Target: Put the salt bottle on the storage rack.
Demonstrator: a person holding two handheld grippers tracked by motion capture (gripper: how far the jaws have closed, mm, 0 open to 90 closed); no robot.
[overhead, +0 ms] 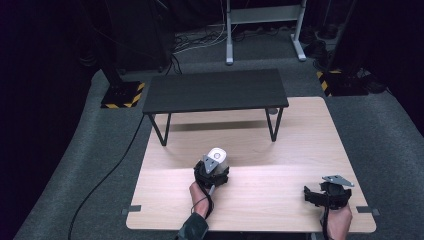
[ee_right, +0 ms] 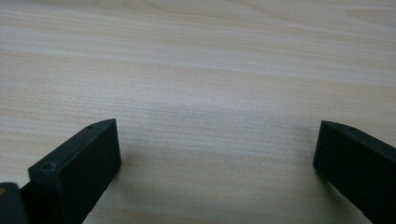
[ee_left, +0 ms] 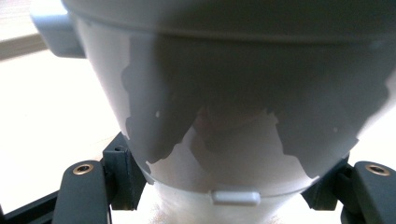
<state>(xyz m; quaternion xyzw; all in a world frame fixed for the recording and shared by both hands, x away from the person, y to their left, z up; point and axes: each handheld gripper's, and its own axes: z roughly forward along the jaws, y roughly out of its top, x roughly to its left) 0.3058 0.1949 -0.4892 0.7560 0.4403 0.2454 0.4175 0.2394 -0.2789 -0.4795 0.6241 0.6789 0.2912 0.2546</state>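
The left tongs point(overhead: 214, 170) are closed around a white plastic cup point(overhead: 218, 157), the two black jaws standing against its lower wall on either side, as the left gripper view shows; there the cup point(ee_left: 233, 93) fills the space right in front of the jaws, with a small lug at its upper rim and a tab near its base. I cannot tell whether it is lifted or resting on the wood beneath.

The right tongs point(overhead: 312, 192) stand wide, nothing between the jaws; the right gripper view shows bare pale wood ahead of them. They sit well apart from the left tongs, low over the near edge of the bench point(overhead: 300, 145).

Beyond the left tongs, farther from the person, a dark low shelf point(overhead: 215, 90) on thin black legs stands on the far half of the bench, its top bare. A black cable point(overhead: 107, 172) runs over the grey carpet off to the left tongs' outer side.

As a judgement: the grasp on the cup looks done, and the carrying and setting down are still to come, likely onto or under the shelf ahead. The right tongs have no part yet.
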